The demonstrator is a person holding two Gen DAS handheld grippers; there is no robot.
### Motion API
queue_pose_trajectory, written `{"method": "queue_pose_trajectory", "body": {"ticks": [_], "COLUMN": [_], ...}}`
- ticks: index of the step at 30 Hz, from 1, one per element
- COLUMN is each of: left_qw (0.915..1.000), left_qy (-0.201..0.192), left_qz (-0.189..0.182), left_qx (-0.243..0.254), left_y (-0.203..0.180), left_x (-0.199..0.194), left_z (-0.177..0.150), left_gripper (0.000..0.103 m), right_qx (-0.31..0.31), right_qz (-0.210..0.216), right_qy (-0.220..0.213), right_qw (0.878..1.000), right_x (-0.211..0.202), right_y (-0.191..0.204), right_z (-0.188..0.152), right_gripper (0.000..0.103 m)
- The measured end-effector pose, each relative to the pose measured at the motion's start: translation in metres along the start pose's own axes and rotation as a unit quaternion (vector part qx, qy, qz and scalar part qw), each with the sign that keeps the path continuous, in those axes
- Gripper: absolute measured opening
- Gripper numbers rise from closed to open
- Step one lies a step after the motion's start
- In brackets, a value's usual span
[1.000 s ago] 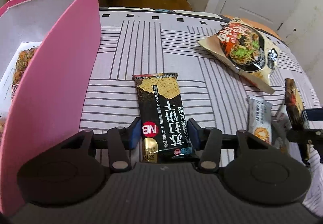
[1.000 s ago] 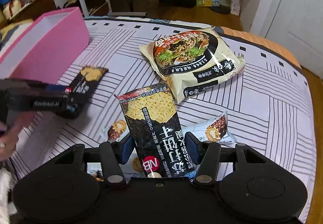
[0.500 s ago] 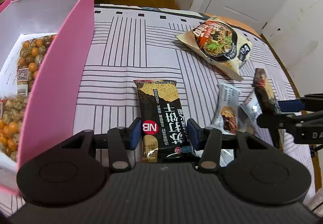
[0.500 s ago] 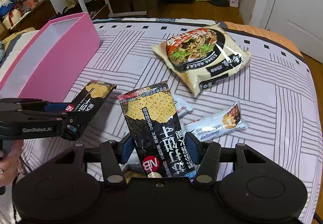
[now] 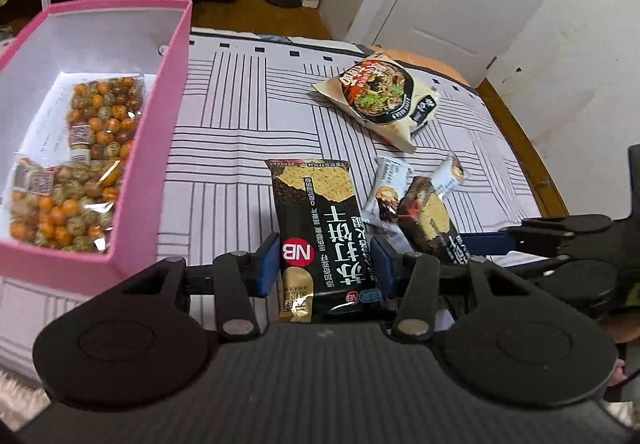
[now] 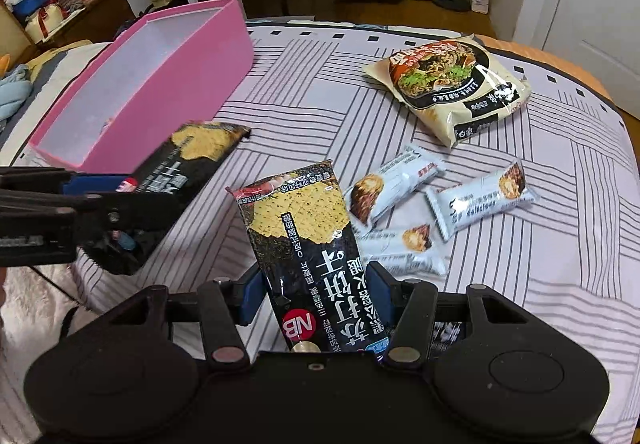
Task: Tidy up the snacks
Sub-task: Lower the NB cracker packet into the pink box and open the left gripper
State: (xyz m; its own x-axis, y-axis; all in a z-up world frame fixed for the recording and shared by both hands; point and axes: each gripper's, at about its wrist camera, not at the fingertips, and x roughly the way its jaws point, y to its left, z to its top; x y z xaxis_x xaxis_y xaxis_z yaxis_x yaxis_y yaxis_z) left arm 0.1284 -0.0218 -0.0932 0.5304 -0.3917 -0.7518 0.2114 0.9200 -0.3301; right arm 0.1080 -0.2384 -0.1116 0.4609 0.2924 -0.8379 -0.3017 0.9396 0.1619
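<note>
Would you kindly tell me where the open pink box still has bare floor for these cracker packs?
The far end of the pink cardboard box, beyond the two clear bags of orange and green coated nuts, shows bare white floor. The near end is crowded.

Left gripper (image 5: 326, 264) of matte black plastic, blue rectangular fingertip pads (image 5: 267, 264), silver round rivets on linkage arms, two round discs on ribbed body, right gripper (image 6: 316, 294) the same build

Pink box (image 5: 144, 147), white inside; orange and green speckled balls seen in clear bags (image 5: 100, 115). Black-and-gold cracker packs (image 5: 320, 228). Cream noodle bag (image 6: 448, 83) with black panel. Pale blue bars (image 6: 480, 199). White cloth (image 5: 240, 115) lined in black.
</note>
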Motion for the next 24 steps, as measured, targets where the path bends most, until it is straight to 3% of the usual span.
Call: {"method": "queue_pose_trajectory", "body": {"ticks": [7, 15, 20, 24], "left_qw": [0.9996, 0.9945, 0.9888, 0.9834], "left_qy": [-0.019, -0.094, -0.129, -0.149], "left_qz": [0.002, 0.045, 0.075, 0.100], "left_qx": [0.021, 0.014, 0.001, -0.029], "left_y": [0.001, 0.032, 0.060, 0.092], "left_x": [-0.055, -0.133, -0.159, -0.153], "left_z": [-0.014, 0.001, 0.017, 0.034], "left_gripper": [0.047, 0.047, 0.047, 0.047], "right_qx": [-0.005, -0.058, -0.076, -0.056], "right_qz": [0.034, 0.088, 0.105, 0.123], "right_qy": [-0.026, -0.053, -0.059, -0.045], "right_qw": [0.999, 0.993, 0.990, 0.990], "right_x": [-0.036, -0.063, -0.047, -0.012], "right_y": [0.026, 0.086, 0.122, 0.139], "right_z": [0.003, 0.039, 0.082, 0.117], "right_gripper": [0.059, 0.059, 0.059, 0.059]}}
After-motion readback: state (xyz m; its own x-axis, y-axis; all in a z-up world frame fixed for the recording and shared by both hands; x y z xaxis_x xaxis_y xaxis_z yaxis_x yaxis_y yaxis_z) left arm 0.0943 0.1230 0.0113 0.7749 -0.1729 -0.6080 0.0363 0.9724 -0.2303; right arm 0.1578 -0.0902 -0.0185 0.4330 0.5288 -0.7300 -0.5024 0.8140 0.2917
